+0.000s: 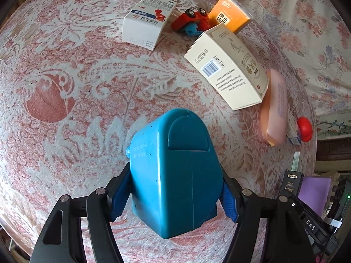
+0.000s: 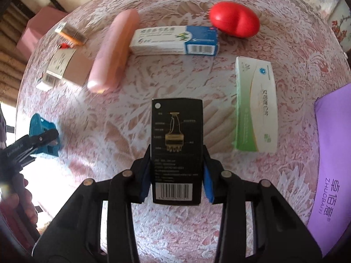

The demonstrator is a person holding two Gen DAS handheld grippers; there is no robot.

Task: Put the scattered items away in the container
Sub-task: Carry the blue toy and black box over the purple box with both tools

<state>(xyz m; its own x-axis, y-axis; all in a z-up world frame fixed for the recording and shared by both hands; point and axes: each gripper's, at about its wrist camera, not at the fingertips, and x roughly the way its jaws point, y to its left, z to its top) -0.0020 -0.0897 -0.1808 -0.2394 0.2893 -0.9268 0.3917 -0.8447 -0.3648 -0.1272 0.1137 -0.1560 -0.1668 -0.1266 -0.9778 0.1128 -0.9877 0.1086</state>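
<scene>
My left gripper [image 1: 175,194] is shut on a blue plastic case [image 1: 175,166], held just above the patterned cloth. In the right wrist view that blue plastic case [image 2: 42,133] shows at the far left with the left gripper on it. My right gripper [image 2: 177,175] is shut on a black box [image 2: 177,144] printed with a gold diagram and a barcode. The purple container [image 2: 331,175] lies at the right edge of the right view. Part of the purple container [image 1: 316,188] shows low on the right in the left view.
On the round table [image 1: 65,87] lie a white-blue box [image 1: 147,22], a red toy car [image 1: 190,20], an orange box [image 1: 230,13], a cream box [image 1: 228,68], a pink tube [image 2: 114,50], a red egg [image 2: 234,19], a blue-white box [image 2: 175,40] and a green-white box [image 2: 255,105].
</scene>
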